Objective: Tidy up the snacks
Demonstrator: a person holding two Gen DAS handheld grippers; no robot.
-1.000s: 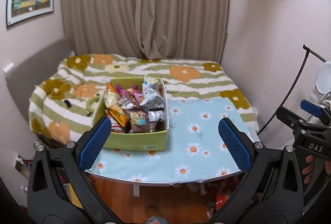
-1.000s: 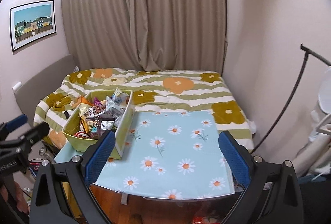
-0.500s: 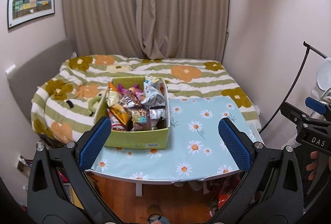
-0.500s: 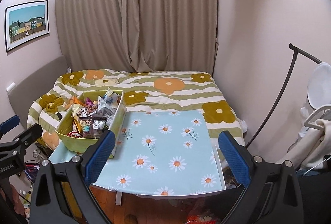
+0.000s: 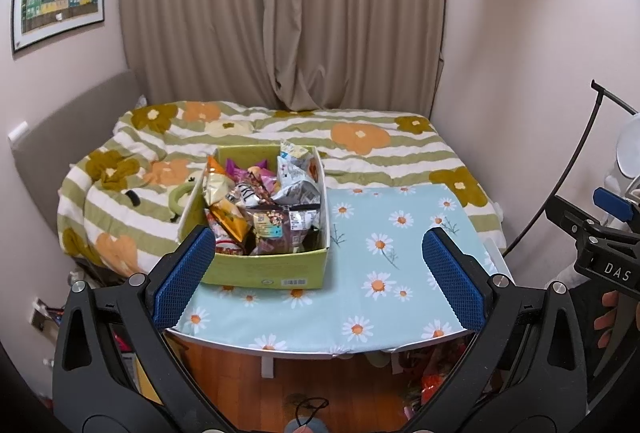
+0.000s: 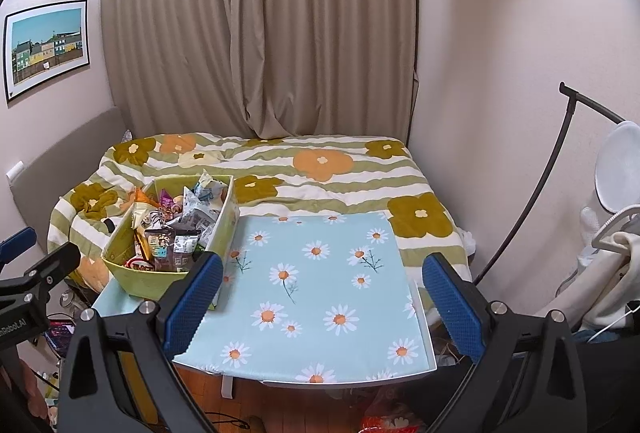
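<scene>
Snack packets (image 5: pixel 264 201) crammed the green box (image 5: pixel 264 273) on the table's (image 5: pixel 360 313) left; both grippers (image 5: pixel 318 273) (image 6: pixel 320 297) hung wide open, empty. Only the left view caught fingers (image 5: pixel 606 313).

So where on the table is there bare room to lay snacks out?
The daisy tablecloth is bare from the green box across to its right edge and down to the near edge. Only the box corner, heaped with snack packets, is crowded.

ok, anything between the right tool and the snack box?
Nothing but bare daisy tablecloth. In the right wrist view the green snack box sits just beyond the right tool's left finger, at the table's left edge.
</scene>
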